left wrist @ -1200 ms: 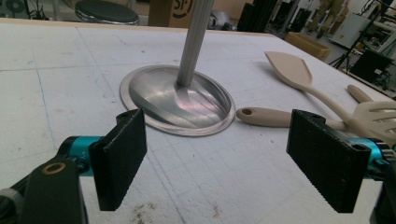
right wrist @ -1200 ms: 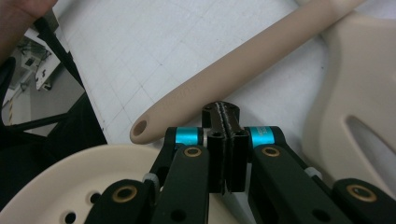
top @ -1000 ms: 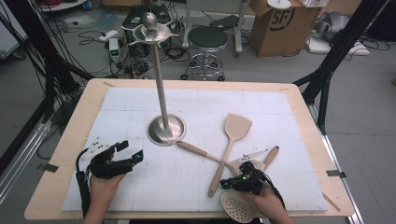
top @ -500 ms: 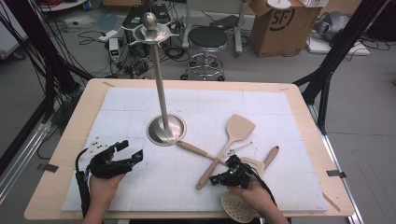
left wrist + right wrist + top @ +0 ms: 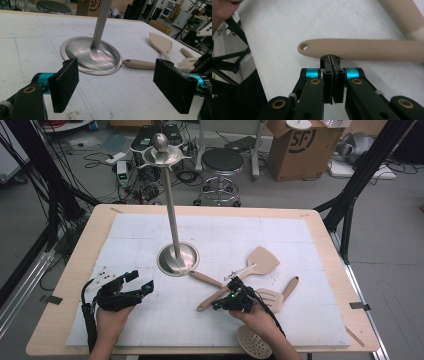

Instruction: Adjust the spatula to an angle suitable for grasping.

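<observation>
Judging from the bare stand (image 5: 170,205), no utensil was hung yet: the right gripper (image 5: 226,301), jaws shut on nothing, pressed against the spatula (image 5: 239,276) handle, which lay on the mat (image 5: 300,320) near the stand's base. The left gripper (image 5: 131,286) rested wide open and empty. The mat covered a wooden table (image 5: 70,285), with cables, a stool (image 5: 221,162) and a box (image 5: 292,147) behind it.

black stool (image 5: 221,161), cardboard box (image 5: 295,151), cable tangle (image 5: 140,190) on floor behind table.
</observation>
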`<state>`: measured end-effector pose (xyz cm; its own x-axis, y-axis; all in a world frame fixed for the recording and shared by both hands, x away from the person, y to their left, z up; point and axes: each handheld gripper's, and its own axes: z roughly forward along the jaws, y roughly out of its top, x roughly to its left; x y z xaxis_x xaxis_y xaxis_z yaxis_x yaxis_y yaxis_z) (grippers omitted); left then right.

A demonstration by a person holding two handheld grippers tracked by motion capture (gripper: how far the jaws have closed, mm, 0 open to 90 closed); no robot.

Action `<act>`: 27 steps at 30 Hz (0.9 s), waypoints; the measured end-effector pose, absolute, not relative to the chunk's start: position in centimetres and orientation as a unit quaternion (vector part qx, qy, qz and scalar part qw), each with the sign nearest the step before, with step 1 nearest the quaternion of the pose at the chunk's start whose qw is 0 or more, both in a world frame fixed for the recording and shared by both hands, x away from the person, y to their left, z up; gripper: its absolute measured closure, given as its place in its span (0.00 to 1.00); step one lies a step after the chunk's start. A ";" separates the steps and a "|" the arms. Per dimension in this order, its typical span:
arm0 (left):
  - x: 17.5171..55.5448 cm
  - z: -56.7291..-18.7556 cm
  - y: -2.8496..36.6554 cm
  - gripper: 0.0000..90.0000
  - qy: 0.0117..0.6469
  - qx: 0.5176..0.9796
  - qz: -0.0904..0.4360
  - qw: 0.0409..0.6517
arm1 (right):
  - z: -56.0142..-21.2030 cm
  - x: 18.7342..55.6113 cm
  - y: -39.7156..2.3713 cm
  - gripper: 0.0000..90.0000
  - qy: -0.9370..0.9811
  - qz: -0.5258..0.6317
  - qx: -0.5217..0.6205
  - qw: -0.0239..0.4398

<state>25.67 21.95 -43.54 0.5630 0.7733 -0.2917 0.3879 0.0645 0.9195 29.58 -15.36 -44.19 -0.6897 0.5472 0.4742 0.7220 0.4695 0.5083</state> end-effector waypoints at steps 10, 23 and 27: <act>25.7 -43.5 22.0 0.24 0.436 0.663 0.163 0.587 | -44.1 31.4 -13.9 1.00 -0.841 -0.360 -0.387 0.117; 25.7 -43.6 21.9 0.24 0.435 0.667 0.161 0.584 | -43.9 32.0 -14.3 1.00 -0.830 -0.373 -0.400 0.108; 25.8 -43.7 22.0 0.24 0.436 0.665 0.161 0.584 | -42.8 32.1 -16.0 1.00 -0.817 -0.394 -0.408 0.104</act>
<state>25.76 21.95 -43.66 0.5672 0.7688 -0.2952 0.3918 0.0634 0.9179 32.13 -15.97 -42.84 -0.6452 0.5845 0.4921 0.7489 0.3561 0.5589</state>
